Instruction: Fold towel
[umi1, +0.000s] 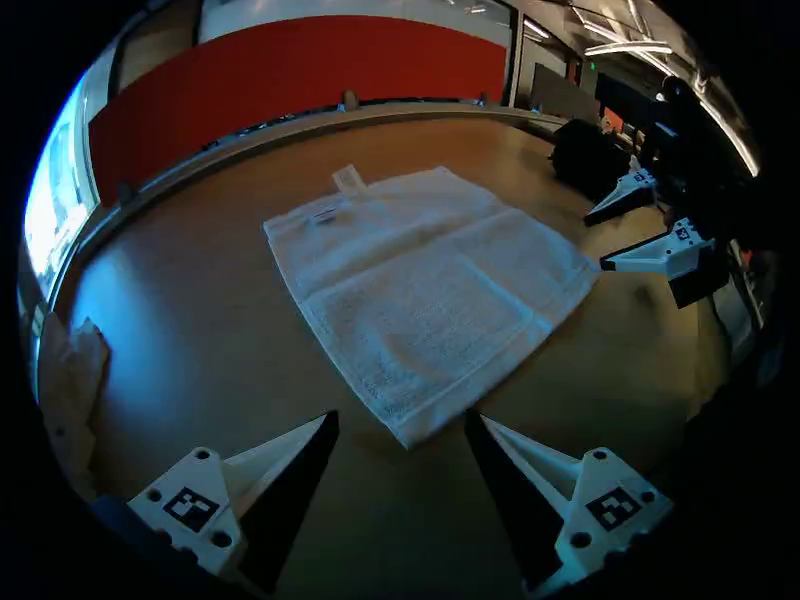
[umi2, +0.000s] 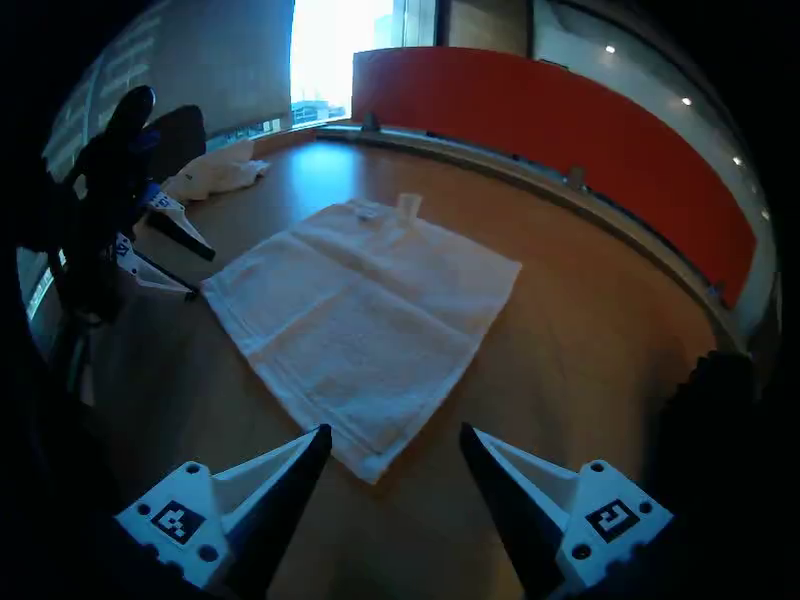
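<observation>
A white towel (umi1: 430, 285) lies flat and spread out on the wooden table (umi1: 200, 330), with a small label tab at its far edge. My left gripper (umi1: 402, 425) is open, its fingertips on either side of the towel's near corner. In the right gripper view the same towel (umi2: 365, 310) lies flat and my right gripper (umi2: 395, 440) is open around another corner of it. The right gripper (umi1: 650, 225) also appears across the table in the left gripper view, and the left gripper (umi2: 165, 250) at the left of the right gripper view.
A crumpled white cloth (umi2: 215, 172) lies at the table's edge near the window, seen also as cloth (umi1: 70, 375) in the left gripper view. A red wall panel (umi1: 300, 70) runs behind the table. A dark bag (umi1: 590, 155) sits at the far right.
</observation>
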